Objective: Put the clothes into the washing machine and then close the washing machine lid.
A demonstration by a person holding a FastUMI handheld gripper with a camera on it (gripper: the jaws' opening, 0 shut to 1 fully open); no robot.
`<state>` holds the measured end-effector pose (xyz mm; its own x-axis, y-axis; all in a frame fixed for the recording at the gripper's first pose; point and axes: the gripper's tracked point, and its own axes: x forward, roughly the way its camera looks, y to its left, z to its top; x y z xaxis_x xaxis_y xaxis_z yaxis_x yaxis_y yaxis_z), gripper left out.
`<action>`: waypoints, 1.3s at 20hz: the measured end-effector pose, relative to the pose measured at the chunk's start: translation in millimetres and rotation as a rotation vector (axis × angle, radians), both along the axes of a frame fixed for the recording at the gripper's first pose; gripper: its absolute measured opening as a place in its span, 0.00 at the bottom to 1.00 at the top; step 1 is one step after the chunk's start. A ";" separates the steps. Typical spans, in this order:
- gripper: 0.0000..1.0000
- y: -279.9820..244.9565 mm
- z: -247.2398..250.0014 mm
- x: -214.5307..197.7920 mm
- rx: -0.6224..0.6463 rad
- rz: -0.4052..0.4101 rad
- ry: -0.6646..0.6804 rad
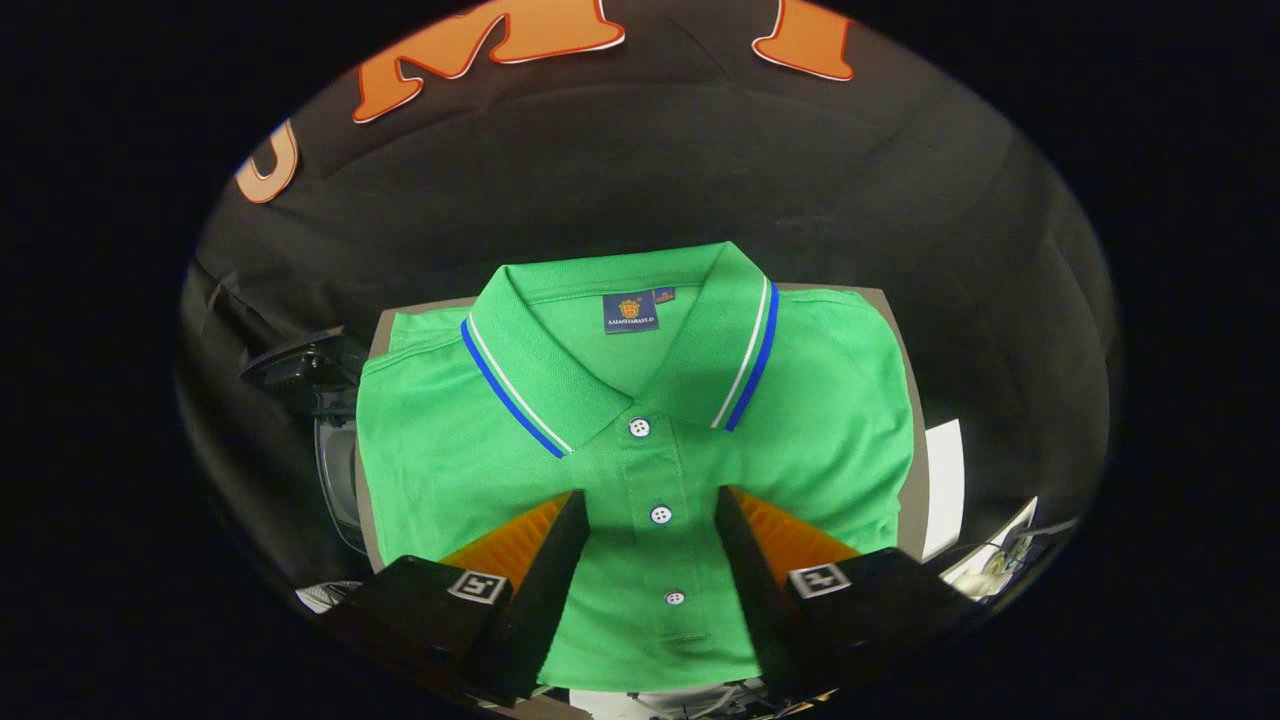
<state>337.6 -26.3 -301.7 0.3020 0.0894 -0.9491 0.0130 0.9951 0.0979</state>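
Gripper view: folded green polo shirt (640,440) lying flat on a grey board (893,320), collar away, button strip running straight toward the camera. Gripper (650,510) spread wide above the lower chest, one finger either side of the strip; nothing held, no cloth visibly pinched. Cannot tell whether fingertips touch the fabric. Middle button between the tips, top button just beyond, lowest button further back between the fingers.

Likely light, soft, limp; knit surface, probably not slippery. Expect unfolding and sagging once lifted, sleeves and hem trailing. Best hold, by judgement: pinch the button strip or gather a thick fold near the collar, taking several layers at once. Buttons hard and small; avoid closing on one. Washing machine possibly the dark curved shape (335,480) left of the board; uncertain.
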 end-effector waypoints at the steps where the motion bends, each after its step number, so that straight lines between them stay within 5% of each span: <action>1: 0.82 -0.6 1.0 -3.7 -0.006 0.029 0.003; 4: 0.51 -2.7 5.9 -0.9 -0.005 0.052 -0.001; 8: 0.25 9.5 8.2 -3.0 -0.013 0.061 -0.009; 11: 0.24 9.1 13.6 -2.6 0.012 0.017 -0.034; 13: 0.12 6.9 15.1 -2.6 0.020 0.012 -0.057; 26: 0.12 1.5 56.1 5.5 0.189 -0.078 -0.444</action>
<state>343.1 -24.8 -245.6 0.6865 0.2087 -0.6966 0.0032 0.9570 0.2899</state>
